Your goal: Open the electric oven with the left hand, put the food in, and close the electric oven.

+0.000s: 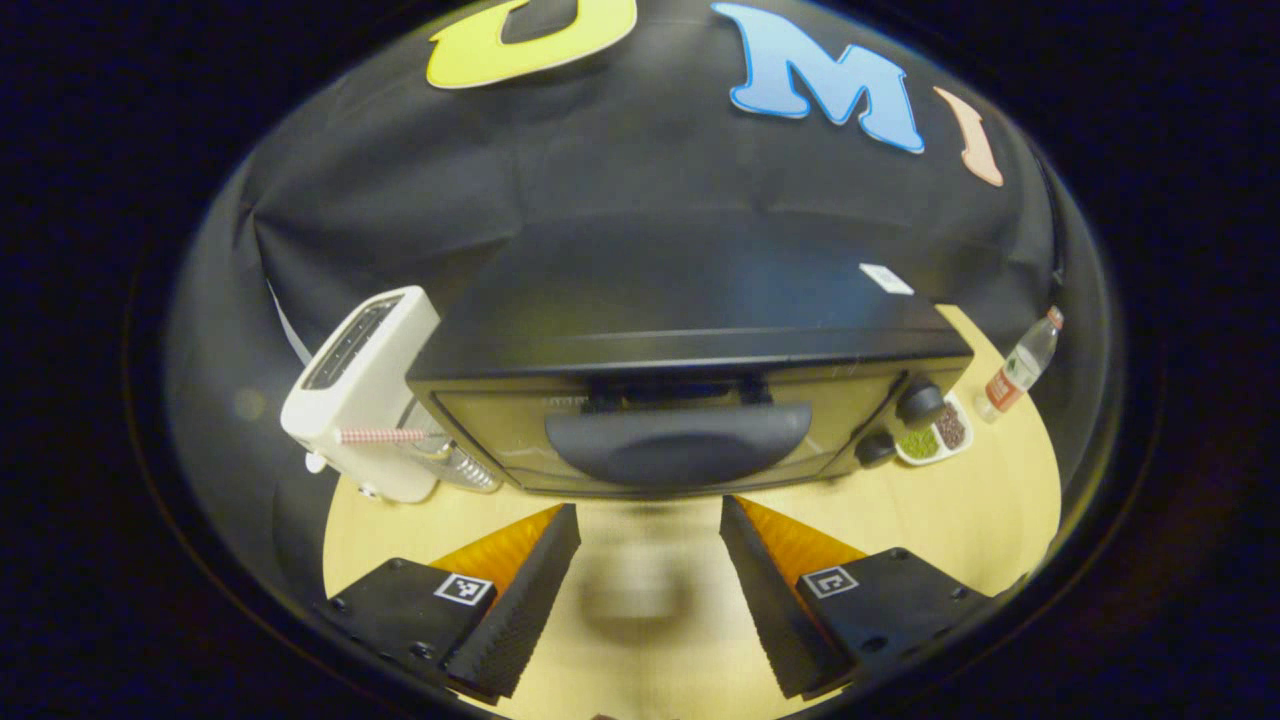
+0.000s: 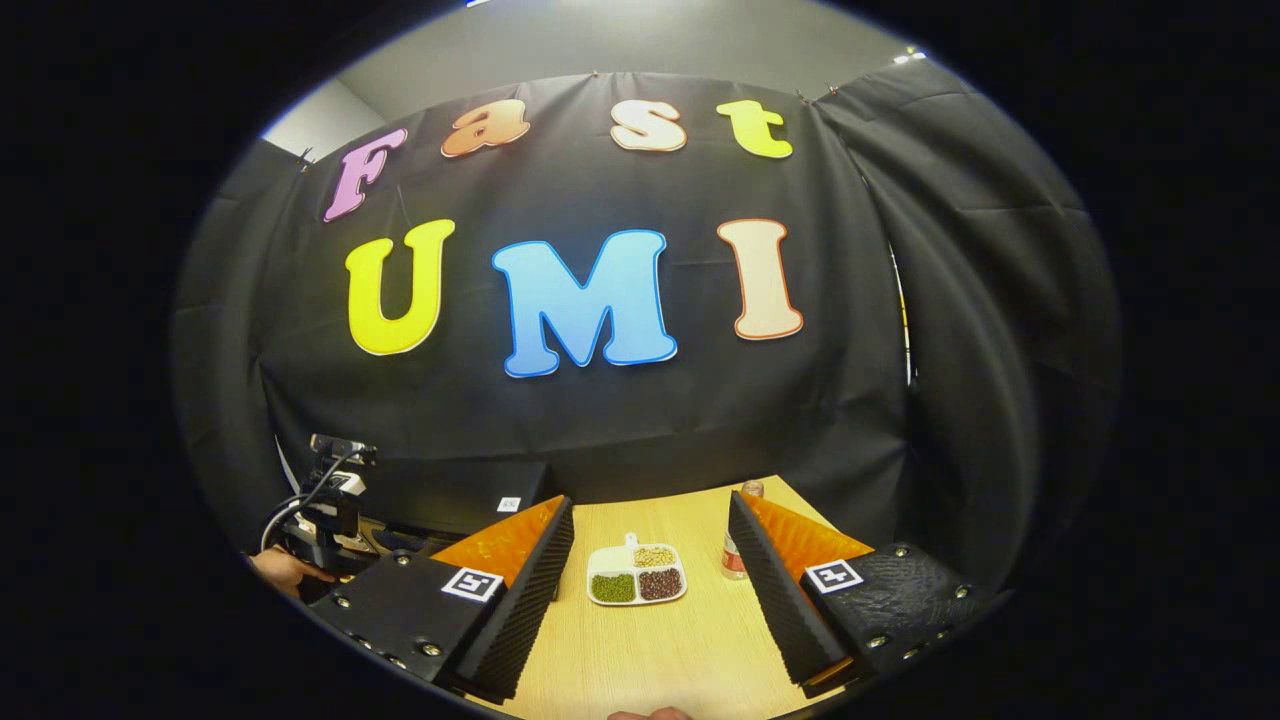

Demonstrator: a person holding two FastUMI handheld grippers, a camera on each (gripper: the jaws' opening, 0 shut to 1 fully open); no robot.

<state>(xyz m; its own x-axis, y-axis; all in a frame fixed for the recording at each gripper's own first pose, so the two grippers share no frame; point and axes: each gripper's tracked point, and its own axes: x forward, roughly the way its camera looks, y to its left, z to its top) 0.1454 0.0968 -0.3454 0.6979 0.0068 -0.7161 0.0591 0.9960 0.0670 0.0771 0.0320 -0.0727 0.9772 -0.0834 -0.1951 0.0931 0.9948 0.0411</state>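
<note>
In the left gripper view the electric oven is seen close up, w/ door shut, standing toward the back edge of the bench. Its curved handle is faced by the left claw, which is held wide open just short of it, nothing between the fingers. Two knobs are seen at the oven's right end. A white toaster is seen at the oven's left, near the bench's left edge, w/ a metal grater-like item between the two; contact can't be told. At the oven's right a white divided dish of food is seen, and a bottle stands further right, near the back-right corner.

In the right gripper view the same dish is shown from farther off, in mid-bench: three compartments w/ green, dark red and yellowish grains. The bottle is partly hidden behind the right claw's finger. The right claw is held level above the bench's front edge, jaws spread wide, empty, aimed at the dish. At far left the other gripper is seen w/ cable, held by a hand, beside the oven's dark top. A fingertip is glimpsed at the bottom edge.
</note>
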